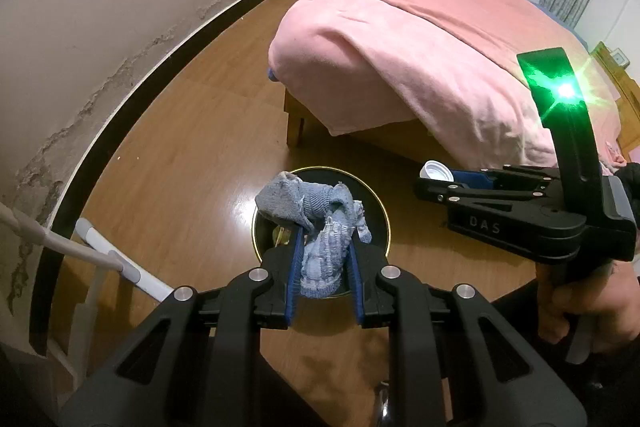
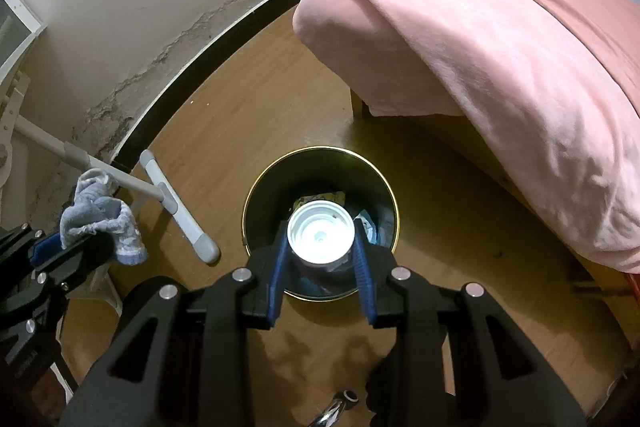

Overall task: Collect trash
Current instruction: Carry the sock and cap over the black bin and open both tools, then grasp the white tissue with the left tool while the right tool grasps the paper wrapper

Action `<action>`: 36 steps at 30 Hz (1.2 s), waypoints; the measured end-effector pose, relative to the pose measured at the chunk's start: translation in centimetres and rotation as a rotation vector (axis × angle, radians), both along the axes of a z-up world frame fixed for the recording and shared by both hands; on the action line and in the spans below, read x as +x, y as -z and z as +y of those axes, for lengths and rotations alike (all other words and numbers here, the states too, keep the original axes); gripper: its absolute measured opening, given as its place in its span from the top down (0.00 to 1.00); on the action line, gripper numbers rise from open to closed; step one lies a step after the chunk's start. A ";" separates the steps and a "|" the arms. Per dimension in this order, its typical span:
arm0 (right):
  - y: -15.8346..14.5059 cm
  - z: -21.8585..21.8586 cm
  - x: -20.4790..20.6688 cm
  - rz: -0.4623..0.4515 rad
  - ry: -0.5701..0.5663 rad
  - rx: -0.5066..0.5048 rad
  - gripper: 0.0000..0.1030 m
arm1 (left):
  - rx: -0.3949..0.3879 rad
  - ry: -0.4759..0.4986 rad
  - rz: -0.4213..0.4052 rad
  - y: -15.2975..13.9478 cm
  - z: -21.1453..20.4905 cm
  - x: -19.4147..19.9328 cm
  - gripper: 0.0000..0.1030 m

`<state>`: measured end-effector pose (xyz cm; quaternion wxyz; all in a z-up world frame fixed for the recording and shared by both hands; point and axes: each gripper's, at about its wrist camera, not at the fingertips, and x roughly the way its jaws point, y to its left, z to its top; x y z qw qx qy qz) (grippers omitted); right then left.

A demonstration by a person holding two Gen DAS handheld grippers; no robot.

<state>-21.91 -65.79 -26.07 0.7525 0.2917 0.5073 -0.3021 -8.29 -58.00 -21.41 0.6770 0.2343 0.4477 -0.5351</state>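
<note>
A black round trash bin (image 1: 382, 211) with a gold rim stands on the wooden floor beside the bed. My left gripper (image 1: 322, 259) is shut on a crumpled grey-blue sock (image 1: 316, 215), which hangs over the bin's left part. My right gripper (image 2: 321, 247) is shut on a white plastic bottle (image 2: 321, 235), seen end-on, directly above the bin (image 2: 256, 203). Some trash (image 2: 370, 227) lies at the bin's bottom. In the left wrist view the right gripper (image 1: 430, 179) reaches in from the right with the bottle (image 1: 436, 171). The sock (image 2: 100, 215) in the left gripper (image 2: 60, 247) shows at the right wrist view's left edge.
A bed under a pink blanket (image 1: 420, 39) fills the right, its wooden leg (image 1: 296, 123) close behind the bin. A white and grey mop (image 2: 176, 207) lies on the floor left of the bin. A wall with a dark skirting board (image 1: 160, 59) curves along the left.
</note>
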 end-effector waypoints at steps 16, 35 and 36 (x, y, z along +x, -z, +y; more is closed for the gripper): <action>-0.6 -0.6 -0.2 -0.025 0.033 -0.011 0.46 | 0.020 -0.012 0.018 1.1 -0.4 0.3 0.81; -1.4 -2.2 -3.5 -0.060 0.141 0.002 0.38 | -0.004 0.053 0.013 -0.1 -3.4 -1.8 0.41; -1.5 -2.2 -3.6 -0.060 0.141 0.002 0.38 | -0.004 0.051 0.014 -0.2 -3.3 -1.8 0.41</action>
